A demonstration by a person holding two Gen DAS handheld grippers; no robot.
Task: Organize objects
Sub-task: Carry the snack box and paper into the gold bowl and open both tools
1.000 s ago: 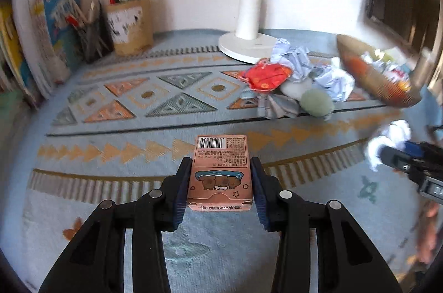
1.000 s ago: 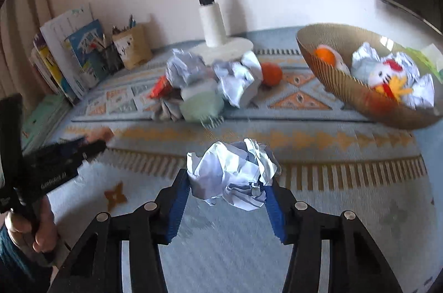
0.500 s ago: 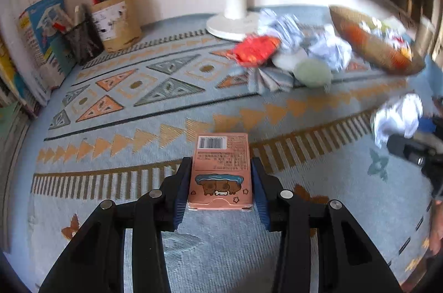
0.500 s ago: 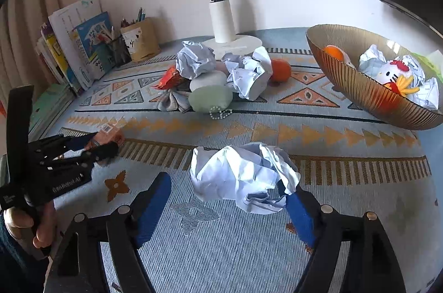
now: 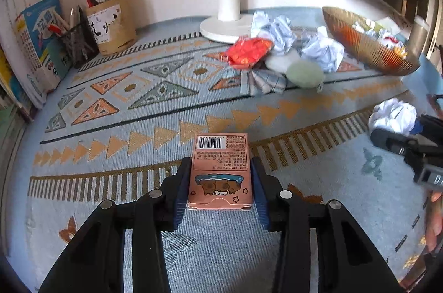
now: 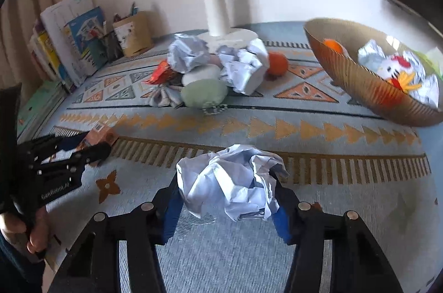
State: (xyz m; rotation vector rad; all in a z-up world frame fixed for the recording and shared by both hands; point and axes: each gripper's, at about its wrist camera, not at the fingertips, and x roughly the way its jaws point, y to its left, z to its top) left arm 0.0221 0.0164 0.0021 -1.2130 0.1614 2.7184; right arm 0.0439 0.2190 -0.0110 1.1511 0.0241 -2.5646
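Observation:
My left gripper (image 5: 220, 166) is shut on a pink card box (image 5: 220, 152) with a barcode and a cartoon picture, held just above the patterned rug (image 5: 138, 127). In the right wrist view, a crumpled white paper ball (image 6: 229, 182) sits between the blue pads of my right gripper (image 6: 224, 183). Its jaws are closing and both pads press on the paper. The left wrist view catches that paper ball (image 5: 393, 116) at the far right edge. The right wrist view shows the left gripper (image 6: 92, 146) and its box (image 6: 101, 134) at the left.
A ribbed amber bowl (image 6: 357, 77) at the right holds paper balls, an orange and a toy. A pile lies mid-rug: paper balls (image 6: 188, 55), a green round thing (image 6: 203, 95), an orange (image 6: 277, 63), a red wrapper (image 5: 246, 52). A lamp base (image 5: 221, 28), pen holders (image 5: 112, 24) and books (image 5: 36, 44) line the wall.
Half a second ago the right jaws stood wide with the paper ball loose against one finger; now they have narrowed onto it. The left gripper keeps the box.

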